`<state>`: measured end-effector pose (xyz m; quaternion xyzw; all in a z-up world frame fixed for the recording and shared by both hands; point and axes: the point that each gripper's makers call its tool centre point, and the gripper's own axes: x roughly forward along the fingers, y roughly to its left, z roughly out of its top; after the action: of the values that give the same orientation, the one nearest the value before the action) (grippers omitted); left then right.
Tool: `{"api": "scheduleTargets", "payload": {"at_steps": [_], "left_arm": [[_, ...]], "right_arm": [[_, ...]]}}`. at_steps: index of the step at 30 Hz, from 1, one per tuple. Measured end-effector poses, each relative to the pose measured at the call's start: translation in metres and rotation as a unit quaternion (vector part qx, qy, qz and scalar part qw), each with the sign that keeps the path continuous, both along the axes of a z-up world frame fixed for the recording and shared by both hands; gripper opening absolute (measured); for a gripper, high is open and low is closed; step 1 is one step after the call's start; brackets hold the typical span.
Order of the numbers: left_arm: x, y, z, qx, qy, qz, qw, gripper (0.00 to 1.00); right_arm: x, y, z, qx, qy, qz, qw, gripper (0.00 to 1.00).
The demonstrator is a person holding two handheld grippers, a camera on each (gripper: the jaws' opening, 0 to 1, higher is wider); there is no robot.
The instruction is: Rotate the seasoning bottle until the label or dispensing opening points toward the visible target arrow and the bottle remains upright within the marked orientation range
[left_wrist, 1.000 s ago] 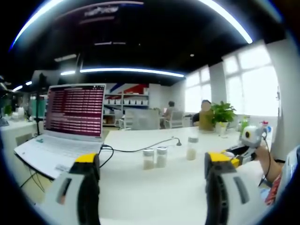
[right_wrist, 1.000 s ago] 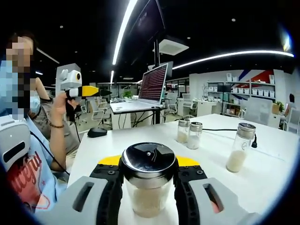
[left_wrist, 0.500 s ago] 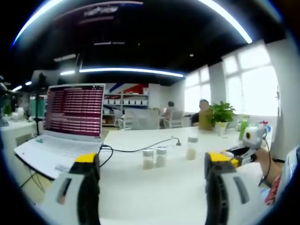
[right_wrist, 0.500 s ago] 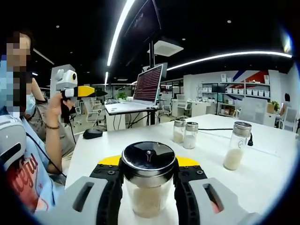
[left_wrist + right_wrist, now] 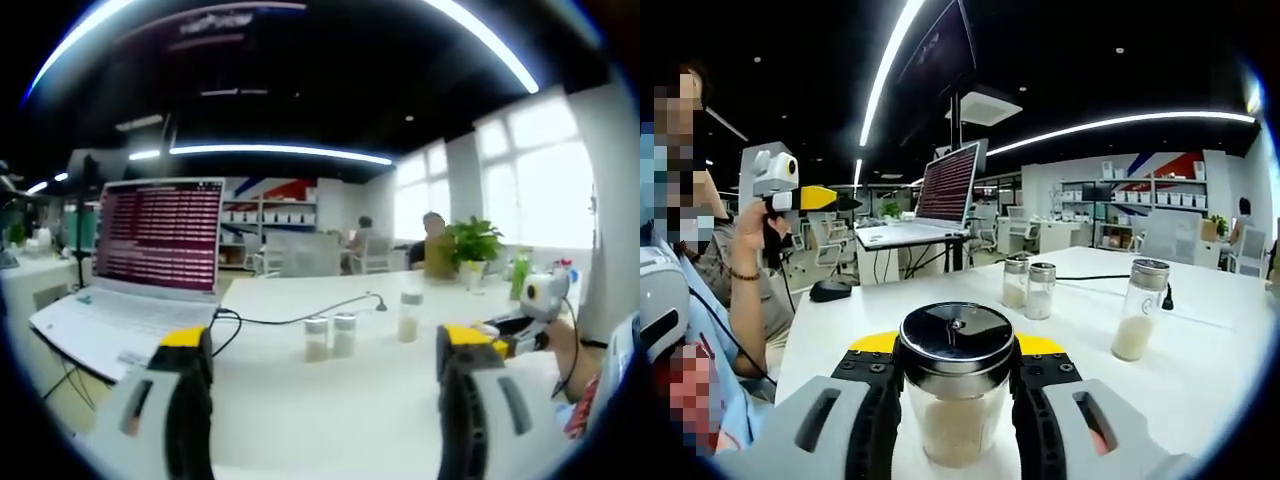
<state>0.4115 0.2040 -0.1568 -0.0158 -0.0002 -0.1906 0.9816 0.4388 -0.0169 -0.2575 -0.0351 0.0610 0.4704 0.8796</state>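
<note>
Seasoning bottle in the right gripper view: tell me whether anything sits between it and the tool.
Nothing does. The right tool is shut directly on the seasoning bottle, jaws pressing its glass sides. The two small shakers and the taller jar stand farther back on the white table, apart from it.

White desk (image 5: 330, 400) under my jaws. On it: open laptop (image 5: 150, 270) at 10 o'clock of left gripper view, black cable (image 5: 300, 315) running from it across desktop. Two small shakers (image 5: 331, 337) touching side by side at centre, taller jar (image 5: 408, 318) apart at 2 o'clock. Right gripper view: black mouse (image 5: 830, 290) near desk edge, 9 o'clock.
</note>
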Motion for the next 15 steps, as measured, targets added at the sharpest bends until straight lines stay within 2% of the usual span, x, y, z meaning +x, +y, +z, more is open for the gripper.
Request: {"api": "scheduleTargets", "payload": {"at_steps": [15], "left_arm": [[-0.0003, -0.0037, -0.0002, 0.003, 0.0, -0.004, 1.0, 0.98]], "right_arm": [[0.0006, -0.0009, 0.0004, 0.002, -0.002, -0.03, 0.9996, 0.41]]}}
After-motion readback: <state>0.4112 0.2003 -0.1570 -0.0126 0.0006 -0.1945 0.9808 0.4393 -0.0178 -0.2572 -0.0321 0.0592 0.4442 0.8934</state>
